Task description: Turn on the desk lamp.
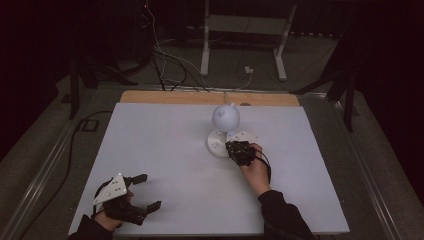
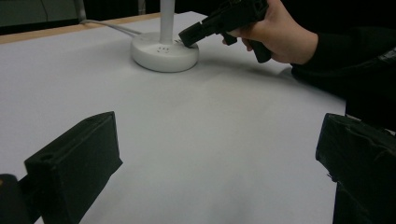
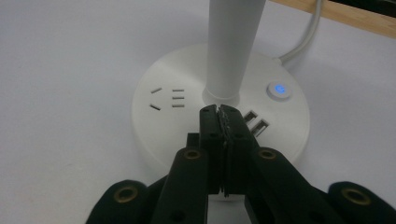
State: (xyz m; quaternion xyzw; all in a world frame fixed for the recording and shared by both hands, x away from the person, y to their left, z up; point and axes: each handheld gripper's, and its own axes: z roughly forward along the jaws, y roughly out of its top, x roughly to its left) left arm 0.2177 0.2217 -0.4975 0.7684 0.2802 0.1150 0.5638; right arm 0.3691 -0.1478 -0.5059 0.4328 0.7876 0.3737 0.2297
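Left gripper rested near the worktop's front edge, jaws apart, empty. Farther in, right gripper, jaws pressed together, sat over the lamp base beside its stem. Lamp looked rigid, light, smooth plastic; grab the stem, probably.

A dim lab or test room: a white-topped table with a wooden far edge stands on grey carpet, loose cables trail across the floor behind it, and a white metal stand frame stands beyond, against dark surroundings.
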